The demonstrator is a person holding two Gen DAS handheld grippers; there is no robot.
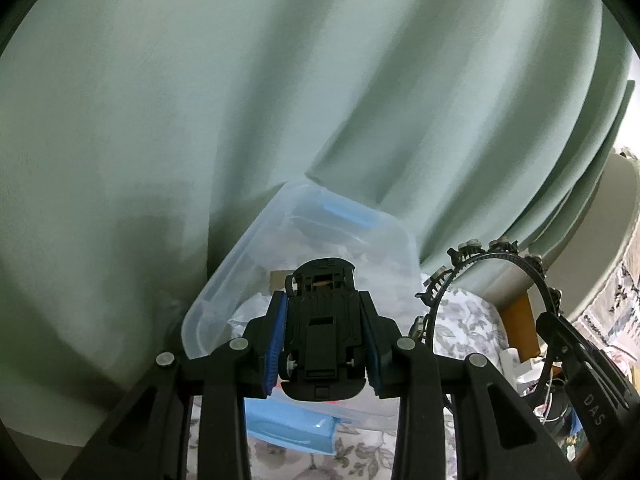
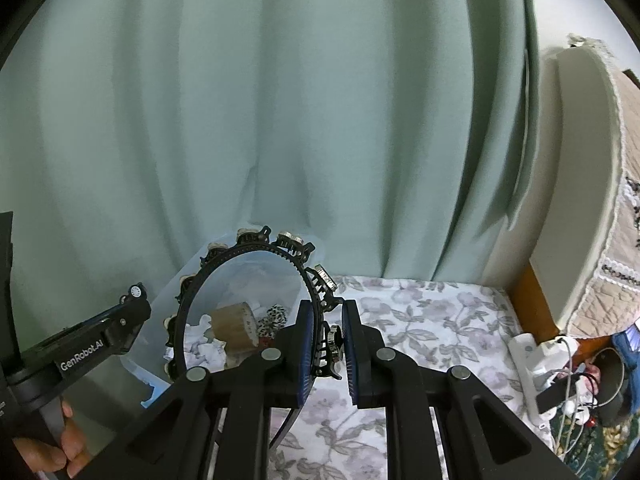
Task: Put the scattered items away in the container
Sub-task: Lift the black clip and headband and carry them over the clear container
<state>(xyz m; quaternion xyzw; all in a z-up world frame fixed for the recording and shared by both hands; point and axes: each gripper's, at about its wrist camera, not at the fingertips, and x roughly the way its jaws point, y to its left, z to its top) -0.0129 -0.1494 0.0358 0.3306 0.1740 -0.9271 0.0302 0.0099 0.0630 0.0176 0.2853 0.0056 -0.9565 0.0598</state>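
My left gripper [image 1: 322, 340] is shut on a black toy car [image 1: 320, 332], held underside up above the near end of the clear plastic container [image 1: 224, 280]. My right gripper [image 2: 326, 344] is shut on a black toothed headband [image 2: 240, 256] set with several stones. It holds the headband upright just right of the container [image 2: 168, 292]. The headband also shows in the left wrist view [image 1: 496, 256]. Inside the container lie white crumpled bits, a wooden block [image 2: 236, 324] and a leopard-print item [image 2: 274, 316]. The left gripper also shows in the right wrist view [image 2: 134, 304].
The container stands on a floral cloth [image 2: 420, 320] against a green curtain [image 2: 280, 100]. A blue lid [image 1: 288, 428] lies under the container's near end. A white headboard [image 2: 576, 200] and a power strip with cables [image 2: 552, 372] are at the right.
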